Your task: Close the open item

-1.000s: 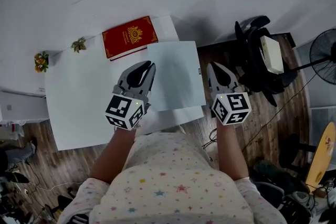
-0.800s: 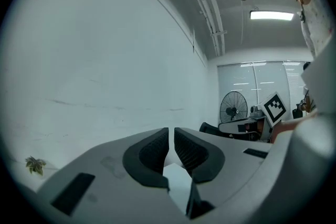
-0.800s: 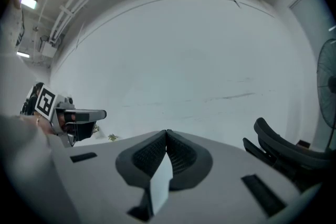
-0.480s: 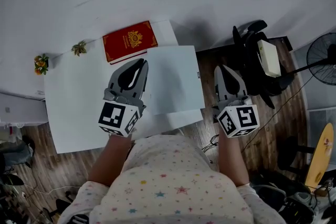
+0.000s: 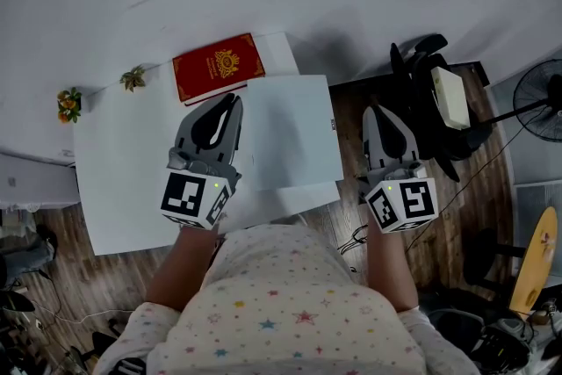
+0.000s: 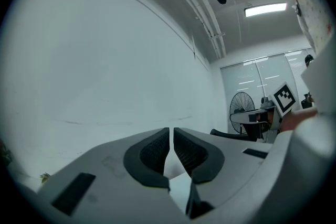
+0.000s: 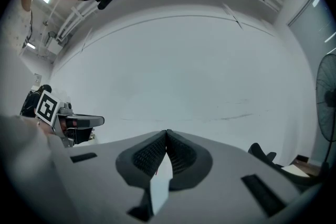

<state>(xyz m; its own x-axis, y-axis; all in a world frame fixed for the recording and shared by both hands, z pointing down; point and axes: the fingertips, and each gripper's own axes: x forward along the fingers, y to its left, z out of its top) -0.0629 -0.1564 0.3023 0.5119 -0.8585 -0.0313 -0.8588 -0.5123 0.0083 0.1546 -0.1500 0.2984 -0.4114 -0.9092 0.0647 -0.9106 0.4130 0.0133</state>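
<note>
A red book (image 5: 218, 66) with a gold emblem lies flat and closed at the far edge of the white table (image 5: 123, 154). My left gripper (image 5: 230, 99) hovers over the table just in front of the book, its tips pointing at it. The jaws are shut with nothing between them, as the left gripper view (image 6: 171, 129) shows. My right gripper (image 5: 376, 110) hangs past the table's right edge, over the wooden floor. It is also shut and empty in the right gripper view (image 7: 167, 132).
A large white sheet (image 5: 294, 132) covers the table's right part. Two small plants (image 5: 68, 104) (image 5: 133, 80) stand at the table's far left. A black chair (image 5: 421, 92) holding a white box (image 5: 450, 98) stands to the right, with a fan (image 5: 543, 97) beyond it.
Both grippers have drawn back toward the person. The left one shifted left and away from the book; the right one moved slightly right. The book has not moved.
</note>
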